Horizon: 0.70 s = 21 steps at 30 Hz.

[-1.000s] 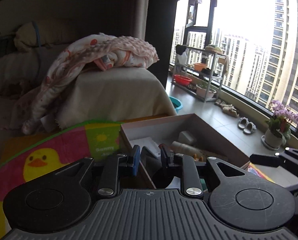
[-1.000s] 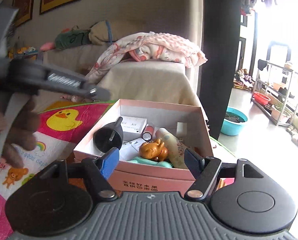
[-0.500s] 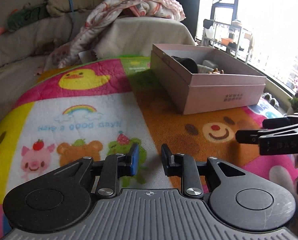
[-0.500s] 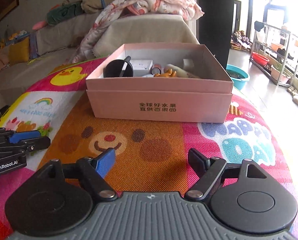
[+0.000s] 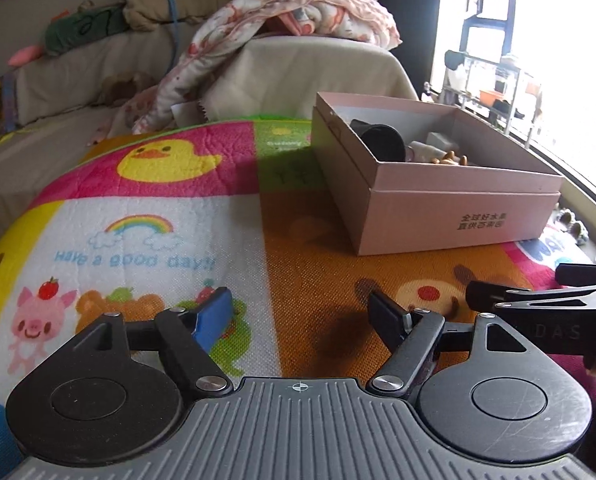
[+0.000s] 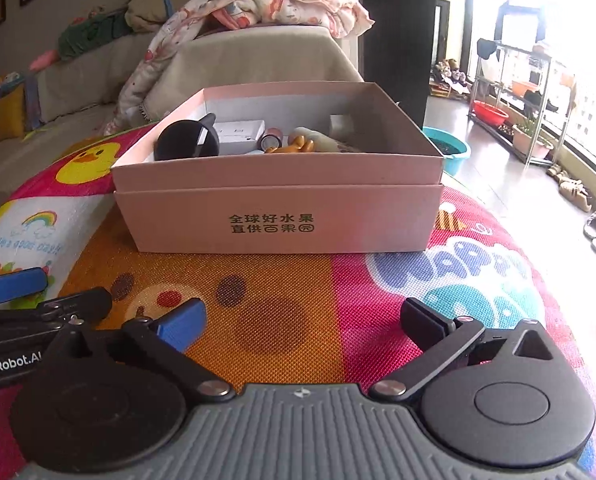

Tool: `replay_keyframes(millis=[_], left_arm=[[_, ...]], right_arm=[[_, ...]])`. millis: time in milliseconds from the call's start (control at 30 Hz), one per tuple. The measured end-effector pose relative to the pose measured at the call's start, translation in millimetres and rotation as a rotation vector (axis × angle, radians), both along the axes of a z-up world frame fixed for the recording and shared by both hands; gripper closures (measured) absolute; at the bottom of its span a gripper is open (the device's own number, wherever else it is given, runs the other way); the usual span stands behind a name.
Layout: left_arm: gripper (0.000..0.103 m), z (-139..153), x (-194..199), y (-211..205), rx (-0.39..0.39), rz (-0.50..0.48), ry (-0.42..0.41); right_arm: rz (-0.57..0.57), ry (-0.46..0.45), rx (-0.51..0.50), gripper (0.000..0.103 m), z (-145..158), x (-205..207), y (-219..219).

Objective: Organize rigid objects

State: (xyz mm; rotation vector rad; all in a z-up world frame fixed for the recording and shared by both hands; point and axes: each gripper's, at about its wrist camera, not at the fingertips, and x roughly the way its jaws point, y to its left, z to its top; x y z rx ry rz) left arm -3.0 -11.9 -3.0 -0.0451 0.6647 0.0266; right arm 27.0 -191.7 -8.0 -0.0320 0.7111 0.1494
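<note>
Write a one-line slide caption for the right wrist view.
Open right claw faces a pink box holding a black funnel and small items on a cartoon mat.

We log pale pink box (image 6: pixel 278 216), dark printed characters | black funnel (image 6: pixel 186 142), orange-brown toy (image 6: pixel 294 146) inside | mat (image 5: pixel 138 208): yellow duck on pink, rainbow on white, orange bear face | finger pads (image 6: pixel 180 326) blue and black

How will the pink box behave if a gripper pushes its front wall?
The pink box is probably thin cardboard, so the wall may flex. It sits flat on a textured play mat, so it likely drags rather than glides. It is wide and low, holding a black funnel, so tipping seems unlikely.
</note>
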Motion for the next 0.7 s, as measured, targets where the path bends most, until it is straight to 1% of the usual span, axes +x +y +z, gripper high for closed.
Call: replay_keyframes(millis=[100, 700], left_arm=[[0.022, -0.2, 1.8, -1.8, 0.012, 0.010, 0.002], [0.020, -0.8, 3.2, -1.9, 0.015, 0.025, 0.002]], right_arm=[[-0.005, -0.007, -0.005, 0.000, -0.6, -0.1, 0.7], [-0.018, -0.017, -0.010, 0.000, -1.1, 2.4, 1.2]])
